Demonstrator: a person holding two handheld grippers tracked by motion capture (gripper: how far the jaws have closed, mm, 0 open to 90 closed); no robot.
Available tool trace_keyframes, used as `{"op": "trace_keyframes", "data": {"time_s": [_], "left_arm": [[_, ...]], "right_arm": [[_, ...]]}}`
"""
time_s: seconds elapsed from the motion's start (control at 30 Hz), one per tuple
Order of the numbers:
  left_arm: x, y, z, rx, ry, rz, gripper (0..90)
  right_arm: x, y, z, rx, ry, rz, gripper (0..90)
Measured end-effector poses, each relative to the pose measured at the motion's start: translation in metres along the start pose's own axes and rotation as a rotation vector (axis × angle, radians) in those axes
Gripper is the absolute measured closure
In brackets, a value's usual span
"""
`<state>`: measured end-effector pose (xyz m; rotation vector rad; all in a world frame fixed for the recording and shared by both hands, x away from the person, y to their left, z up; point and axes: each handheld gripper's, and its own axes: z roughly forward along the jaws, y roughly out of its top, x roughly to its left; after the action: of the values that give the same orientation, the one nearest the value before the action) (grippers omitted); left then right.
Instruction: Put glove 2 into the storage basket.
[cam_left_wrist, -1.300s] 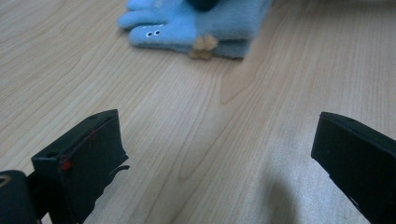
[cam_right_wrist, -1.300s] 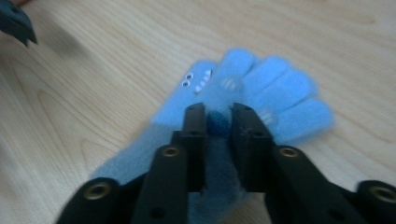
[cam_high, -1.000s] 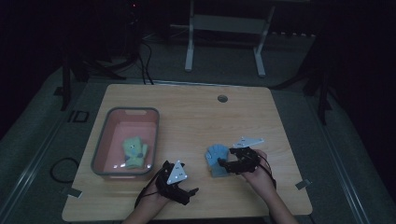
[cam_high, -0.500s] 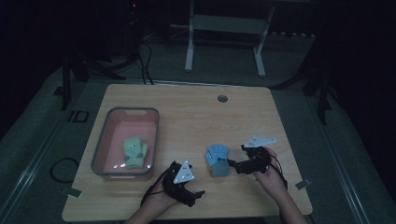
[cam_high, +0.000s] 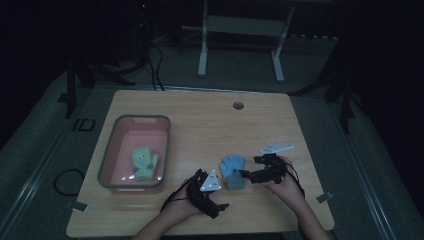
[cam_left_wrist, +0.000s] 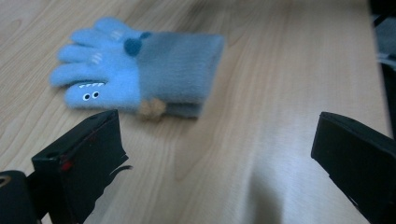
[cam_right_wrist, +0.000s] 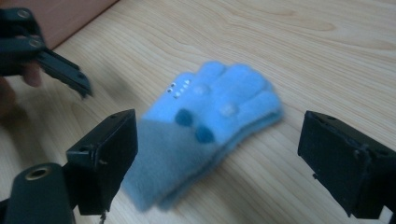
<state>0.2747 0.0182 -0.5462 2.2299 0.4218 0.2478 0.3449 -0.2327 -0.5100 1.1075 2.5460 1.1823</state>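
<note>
High view, blue glove (cam_high: 233, 170) flat on table (cam_high: 210, 120) — both tongs wide open, empty

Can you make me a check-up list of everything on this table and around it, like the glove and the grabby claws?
Surface: wooden table, bare in the middle, a small round hole near the far edge.
Job's things: blue glove lying flat on the table; green glove inside the pink bin.
Clutter: nothing seen.
Grippers: left gripper open, glove ahead of it, not touched; right gripper has just been opening, jaws wide either side of the blue glove's cuff, pads not pressing.
Cables: one trails from each gripper; a black loop lies on the floor at left.
Surroundings: dark room, white stand legs behind the table.
</note>
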Motion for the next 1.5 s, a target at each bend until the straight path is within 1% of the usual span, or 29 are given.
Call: {"op": "trace_keyframes", "data": {"time_s": [0.07,0.1,0.17,0.2,0.23,0.27,0.3,0.37,0.4,0.5,0.6,0.63,0.7,0.73,0.77,0.8,0.9,0.97,1.0,1.03,1.1,1.13,1.17,1.23,1.27,1.37,1.4,1.43,1.5], "left_arm": [[0.002,0.003,0.004,0.005,-0.004,0.011,2.5],[0.003,0.005,0.006,0.004,-0.003,0.022,2.9],[0.006,0.01,0.008,-0.002,-0.003,0.047,6.2],[0.006,0.013,0.009,-0.006,-0.003,0.047,6.5],[0.008,0.015,0.011,-0.008,-0.017,0.051,7.8],[0.009,0.018,0.012,-0.016,-0.016,0.051,11.7],[0.01,0.02,0.014,-0.02,-0.024,0.052,13.9],[0.01,0.024,0.019,-0.004,-0.032,0.079,14.8],[0.009,0.025,0.022,-0.002,-0.027,0.095,15.0],[0.008,0.027,0.03,0.02,-0.013,0.151,18.8],[0.007,0.029,0.037,0.046,0.013,0.207,21.6],[0.007,0.029,0.039,0.051,0.016,0.22,24.6],[0.008,0.028,0.042,0.055,0.02,0.241,28.2],[0.008,0.028,0.044,0.061,0.023,0.255,32.0],[0.008,0.028,0.044,0.061,0.023,0.255,32.8],[0.007,0.026,0.048,0.077,0.024,0.283,32.8],[0.007,0.026,0.048,0.072,0.031,0.3,38.0],[0.006,0.027,0.048,0.073,0.038,0.313,43.1],[0.006,0.026,0.048,0.073,0.039,0.318,45.1],[0.006,0.027,0.048,0.076,0.043,0.319,48.0],[0.007,0.027,0.048,0.086,0.056,0.315,56.4],[0.007,0.027,0.049,0.09,0.052,0.31,59.0],[0.008,0.028,0.049,0.093,0.053,0.305,61.0],[0.009,0.029,0.048,0.103,0.05,0.293,64.7],[0.01,0.029,0.048,0.104,0.046,0.284,66.5],[0.014,0.031,0.046,0.11,0.031,0.247,71.1],[0.014,0.031,0.046,0.11,0.031,0.247,72.4],[0.015,0.033,0.045,0.113,0.021,0.233,73.5],[0.017,0.034,0.044,0.119,0.006,0.218,74.5]], "right_arm": [[0.0,0.002,0.004,0.001,0.023,-0.006,13.3],[0.0,0.003,0.006,0.004,0.017,-0.007,15.5],[-0.001,0.007,0.011,0.014,0.005,-0.021,22.4],[-0.001,0.008,0.013,0.014,-0.006,-0.025,24.7],[-0.002,0.01,0.016,0.015,-0.007,-0.021,27.5],[-0.004,0.012,0.018,0.013,0.0,-0.016,34.5],[-0.007,0.014,0.02,0.012,-0.003,0.0,36.1],[-0.012,0.017,0.027,0.019,-0.018,0.014,37.0],[-0.014,0.017,0.03,0.023,-0.012,0.019,37.3],[-0.018,0.02,0.041,0.047,-0.02,0.022,36.0],[-0.018,0.023,0.049,0.057,-0.047,0.0,33.2],[-0.018,0.024,0.051,0.062,-0.053,-0.006,33.2],[-0.017,0.023,0.056,0.069,-0.065,-0.019,31.6],[-0.017,0.022,0.058,0.077,-0.068,-0.022,31.2],[-0.017,0.022,0.058,0.077,-0.068,-0.022,31.2],[-0.017,0.021,0.059,0.083,-0.071,-0.021,30.1],[-0.017,0.015,0.063,0.098,-0.074,-0.036,31.1],[-0.017,0.014,0.063,0.112,-0.062,-0.042,34.7],[-0.016,0.013,0.064,0.11,-0.06,-0.05,34.8],[-0.015,0.013,0.064,0.11,-0.059,-0.057,37.0],[-0.015,0.013,0.063,0.113,-0.04,-0.065,41.9],[-0.014,0.013,0.063,0.113,-0.036,-0.071,45.8],[-0.014,0.013,0.063,0.116,-0.017,-0.074,52.0],[-0.015,0.013,0.063,0.119,0.015,-0.07,60.0],[-0.016,0.013,0.063,0.121,0.039,-0.062,64.9],[-0.019,0.013,0.064,0.121,0.087,-0.031,71.5],[-0.019,0.013,0.064,0.121,0.087,-0.031,71.5],[-0.021,0.014,0.065,0.121,0.105,-0.001,75.4],[-0.021,0.014,0.065,0.119,0.107,0.01,77.0]]}}
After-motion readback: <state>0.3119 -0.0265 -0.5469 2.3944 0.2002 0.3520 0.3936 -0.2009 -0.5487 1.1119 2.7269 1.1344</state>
